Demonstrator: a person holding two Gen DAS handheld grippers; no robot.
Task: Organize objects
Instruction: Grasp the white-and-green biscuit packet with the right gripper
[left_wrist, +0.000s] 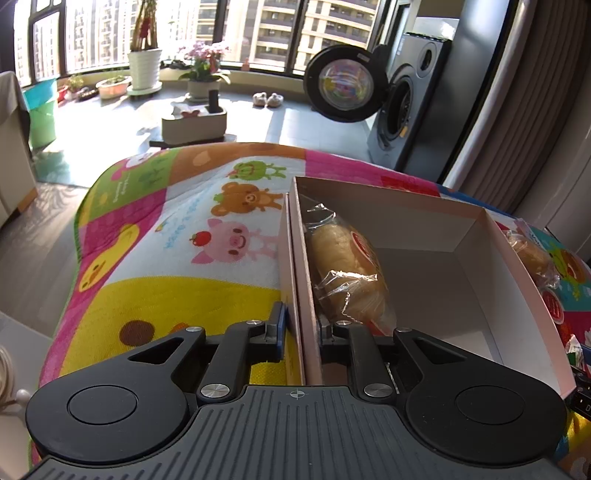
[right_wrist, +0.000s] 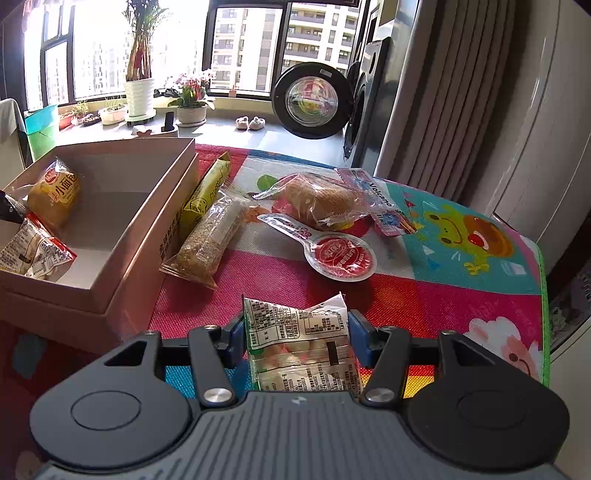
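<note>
While the bright cartoon mat (right_wrist: 424, 295) covers the whole work surface, the open cardboard box (right_wrist: 110, 177) sits on it toward ten o'clock in the right wrist view, its pale floor mostly bare. Inside the box, against its left wall, lies a wrapped bread roll (right_wrist: 55, 195), with a red-edged snack packet (right_wrist: 33, 251) just nearer the camera. Leaning on the box's outer right wall is a yellow stick pack (right_wrist: 205, 192), and touching that a clear bag of grain (right_wrist: 210, 236). Toward one o'clock lies a wrapped bun (right_wrist: 317, 201), partly resting on a pink Volcano packet (right_wrist: 384, 203); a spoon-shaped red-lidded cup (right_wrist: 332, 251) lies just in front of the bun.

The left gripper (left_wrist: 301, 332) straddles the box's left wall (left_wrist: 301, 277), one finger outside and one inside at six o'clock of the roll; its jaws look clenched on that wall. The right gripper (right_wrist: 297, 332) grasps a clear printed snack bag (right_wrist: 303, 347) between its blue pads (right_wrist: 236, 339), held above the mat at six o'clock.
</note>
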